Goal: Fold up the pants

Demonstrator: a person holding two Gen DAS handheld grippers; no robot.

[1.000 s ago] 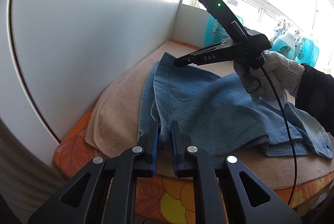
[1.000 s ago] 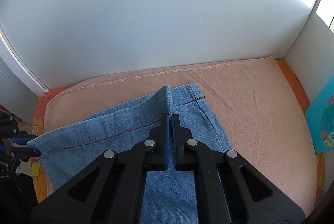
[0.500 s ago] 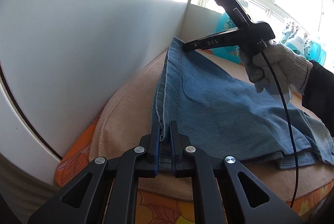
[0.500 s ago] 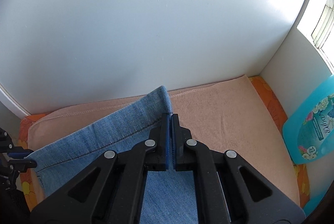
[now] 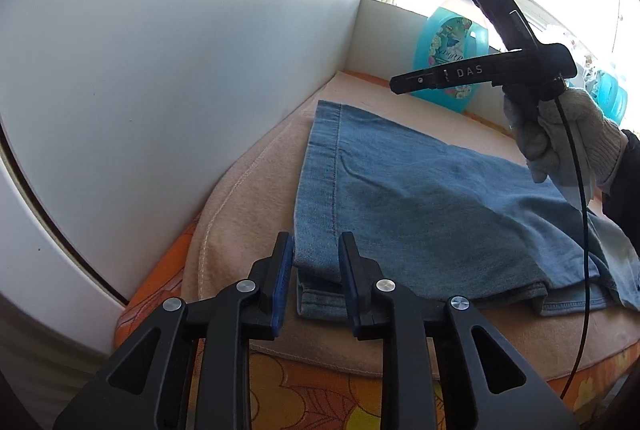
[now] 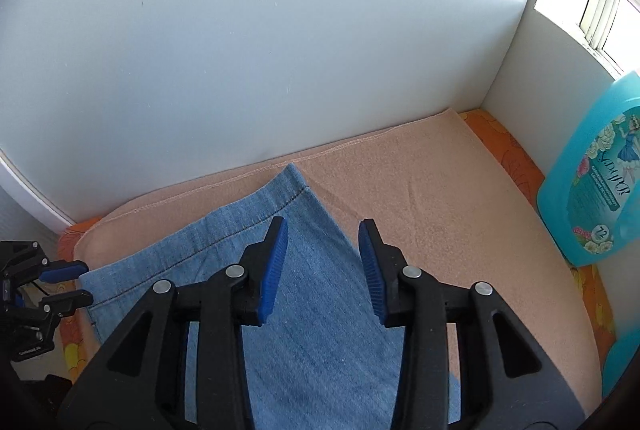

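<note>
Light blue denim pants (image 5: 420,197) lie folded flat on a peach towel (image 5: 248,197). My left gripper (image 5: 314,250) is at their near hem corner. Its jaws are opening, the denim edge lies loose between the blue pads, and neither pad presses on it. My right gripper (image 6: 323,230) hangs above the far hem corner of the pants (image 6: 304,290), jaws opening, nothing between them. In the left wrist view the right gripper (image 5: 396,85) sits clear above the cloth, held by a gloved hand (image 5: 560,133). The left gripper (image 6: 82,280) shows at the left edge of the right wrist view.
A white panel (image 5: 180,49) walls the surface on the left and back. A turquoise detergent bottle (image 6: 596,181) stands in the back corner by the window. An orange flowered cover (image 5: 320,398) shows under the towel (image 6: 440,197). A black cable (image 5: 584,250) hangs from the right gripper.
Both grippers were shut on the hem corners and have let them go. The hem now lies flat on the towel. The right gripper has lifted away from the cloth.
</note>
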